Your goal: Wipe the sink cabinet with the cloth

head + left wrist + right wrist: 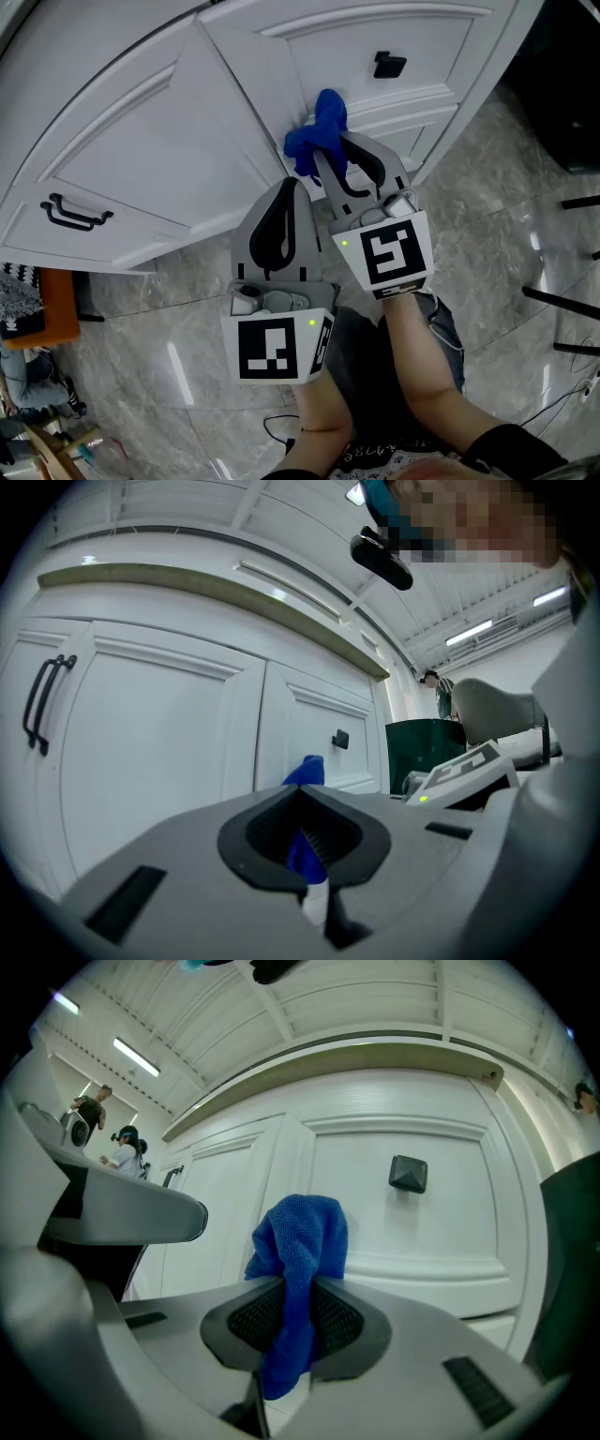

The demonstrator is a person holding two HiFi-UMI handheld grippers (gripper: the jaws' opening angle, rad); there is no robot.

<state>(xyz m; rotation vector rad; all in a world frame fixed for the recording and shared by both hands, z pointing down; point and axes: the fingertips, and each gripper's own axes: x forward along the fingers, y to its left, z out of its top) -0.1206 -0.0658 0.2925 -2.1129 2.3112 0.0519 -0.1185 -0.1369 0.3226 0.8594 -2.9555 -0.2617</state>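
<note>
Cloth (305,1232) in right gripper (300,1286), at sink cabinet (141,141), left gripper (301,789) closed

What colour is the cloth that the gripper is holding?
Blue. The cloth shows best in the right gripper view.

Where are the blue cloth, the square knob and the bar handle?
blue cloth (302,1237), right gripper view, bunched top.
square knob (409,1174), right gripper view, dark front face.
bar handle (75,217), head view, middle of bar.
</note>
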